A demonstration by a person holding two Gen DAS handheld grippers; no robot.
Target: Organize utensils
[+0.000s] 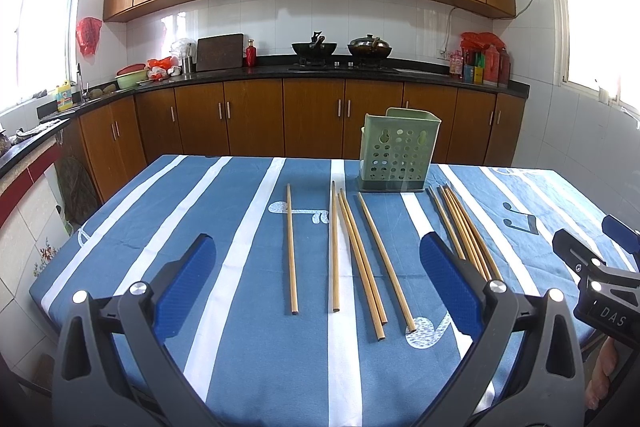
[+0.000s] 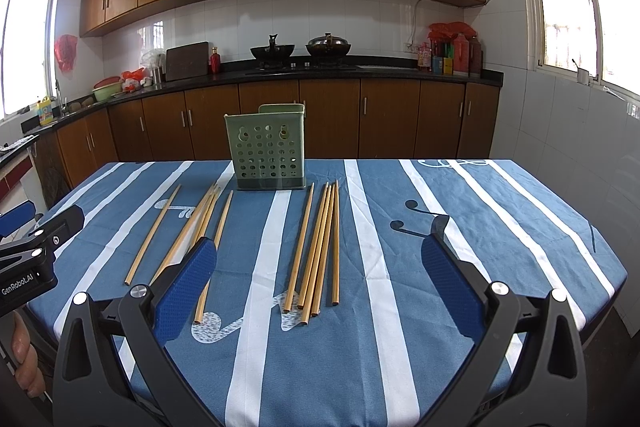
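Two windows light a kitchen of brown wooden cabinets [image 1: 312, 115]. The table [image 2: 480, 227] wears a blue cloth with white stripes. A green perforated holder [image 2: 266, 157] stands upright at its far side. Bamboo chopsticks [image 2: 320, 247] lie loose before it in two groups. The left tool [image 1: 320, 283] and right tool [image 2: 320, 283] hover spread wide, empty.

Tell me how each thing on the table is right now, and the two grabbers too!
Left gripper: open, empty, above the cloth.
Right gripper: open, empty, above the cloth.
Holder: upright at the far side of the table, no chopsticks showing in it.
Left chopsticks: five, flat on the cloth, spread apart.
Right chopsticks: five, flat on the cloth, bunched together.
Cloth: spread over the table.
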